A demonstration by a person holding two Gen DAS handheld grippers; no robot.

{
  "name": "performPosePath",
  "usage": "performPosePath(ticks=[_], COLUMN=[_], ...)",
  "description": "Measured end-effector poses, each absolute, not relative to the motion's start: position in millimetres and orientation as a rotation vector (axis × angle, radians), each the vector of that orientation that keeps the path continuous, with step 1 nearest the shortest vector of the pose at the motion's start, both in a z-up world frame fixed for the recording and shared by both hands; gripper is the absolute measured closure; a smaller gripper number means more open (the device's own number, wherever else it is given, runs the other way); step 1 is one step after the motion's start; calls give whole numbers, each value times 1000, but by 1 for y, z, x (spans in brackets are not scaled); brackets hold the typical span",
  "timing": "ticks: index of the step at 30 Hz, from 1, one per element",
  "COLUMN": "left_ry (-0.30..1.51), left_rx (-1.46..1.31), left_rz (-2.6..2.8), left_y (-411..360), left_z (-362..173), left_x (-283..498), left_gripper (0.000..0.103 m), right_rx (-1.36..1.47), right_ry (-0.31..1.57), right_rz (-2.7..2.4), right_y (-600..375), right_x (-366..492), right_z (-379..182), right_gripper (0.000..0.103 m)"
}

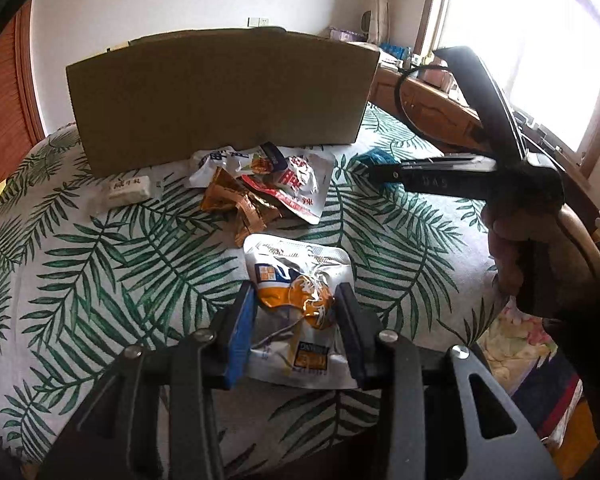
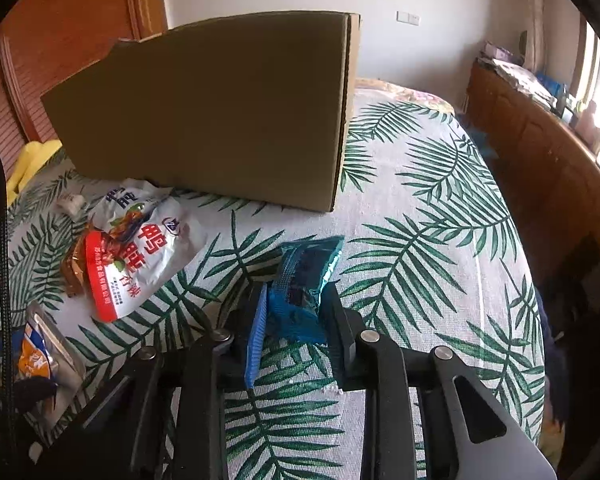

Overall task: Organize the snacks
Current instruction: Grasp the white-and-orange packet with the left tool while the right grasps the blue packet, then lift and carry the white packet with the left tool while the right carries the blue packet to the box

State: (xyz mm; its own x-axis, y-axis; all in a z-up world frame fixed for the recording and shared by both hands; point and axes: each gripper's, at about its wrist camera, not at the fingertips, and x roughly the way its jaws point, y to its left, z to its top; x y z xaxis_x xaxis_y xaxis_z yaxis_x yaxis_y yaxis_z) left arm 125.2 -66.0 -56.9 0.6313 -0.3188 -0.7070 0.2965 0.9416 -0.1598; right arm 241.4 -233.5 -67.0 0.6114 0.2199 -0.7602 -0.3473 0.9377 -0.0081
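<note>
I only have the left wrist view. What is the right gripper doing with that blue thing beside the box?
Observer: The right gripper has a blue snack packet between its fingers, on the leaf-print cloth.
Operator: Is anything beyond the packet?
Observer: Only cloth; the cardboard box stands farther back to the left.
Operator: Any text on the white pouch?
Observer: Yes, the white and red snack pouch shows large red Chinese characters.

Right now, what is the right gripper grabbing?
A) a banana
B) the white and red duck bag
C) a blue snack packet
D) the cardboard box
C: in the right wrist view, the right gripper has its fingers on both sides of the blue snack packet, on the leaf-print cloth.
</note>
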Motion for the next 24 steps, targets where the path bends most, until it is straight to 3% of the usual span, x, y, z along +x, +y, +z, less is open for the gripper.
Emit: performPosePath(ticks=[24], left_ry=[675], left_rx=[-34], left_rz=[-319], left_y=[-42], left_z=[2], left_x=[117], left_gripper=[64], right_rx=[-146], right_ry=[706], right_rz=[428], right_y=[-242], right_x=[157], right_z=[-27], right_gripper=[78])
